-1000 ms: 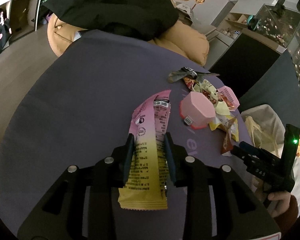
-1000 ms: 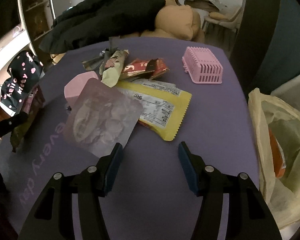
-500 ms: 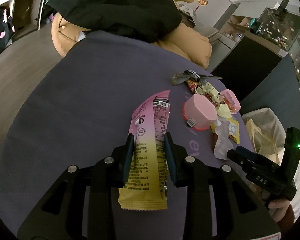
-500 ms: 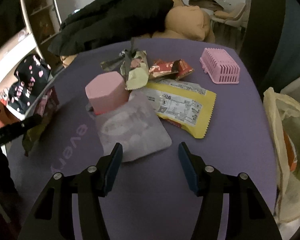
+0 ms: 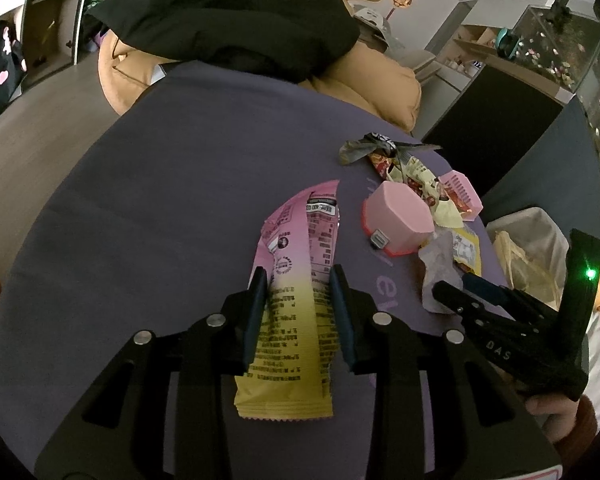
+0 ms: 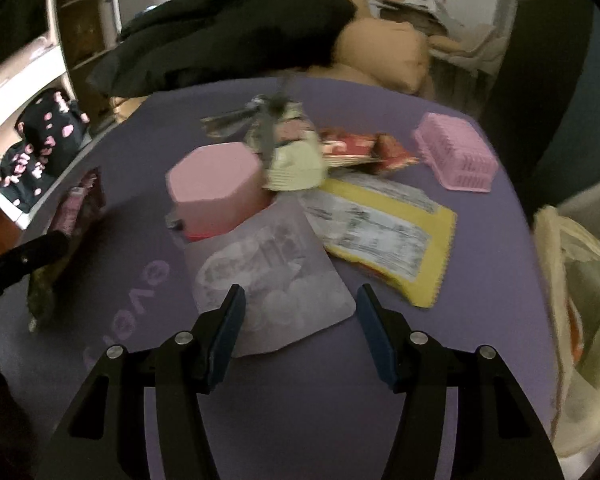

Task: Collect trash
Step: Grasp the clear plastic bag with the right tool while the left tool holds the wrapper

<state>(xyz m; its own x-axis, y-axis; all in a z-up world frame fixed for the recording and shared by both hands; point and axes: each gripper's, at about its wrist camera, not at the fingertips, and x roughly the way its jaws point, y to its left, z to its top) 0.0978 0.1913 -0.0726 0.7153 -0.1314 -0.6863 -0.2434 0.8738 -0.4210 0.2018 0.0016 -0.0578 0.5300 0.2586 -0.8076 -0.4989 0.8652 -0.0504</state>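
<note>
I find my left gripper (image 5: 300, 312) clamped on the pink-and-yellow wrapper (image 5: 296, 280), left of the pink box (image 5: 400, 218) on the purple table (image 5: 160, 200). My right gripper (image 6: 298, 328) stands with jaws apart over the pale pouch (image 6: 268, 280), just in front of that box.

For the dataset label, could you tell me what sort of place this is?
Probably a lived-in home room: a purple-covered table strewn with snack wrappers, a lined trash bin beside it, and a big plush toy behind.
</note>
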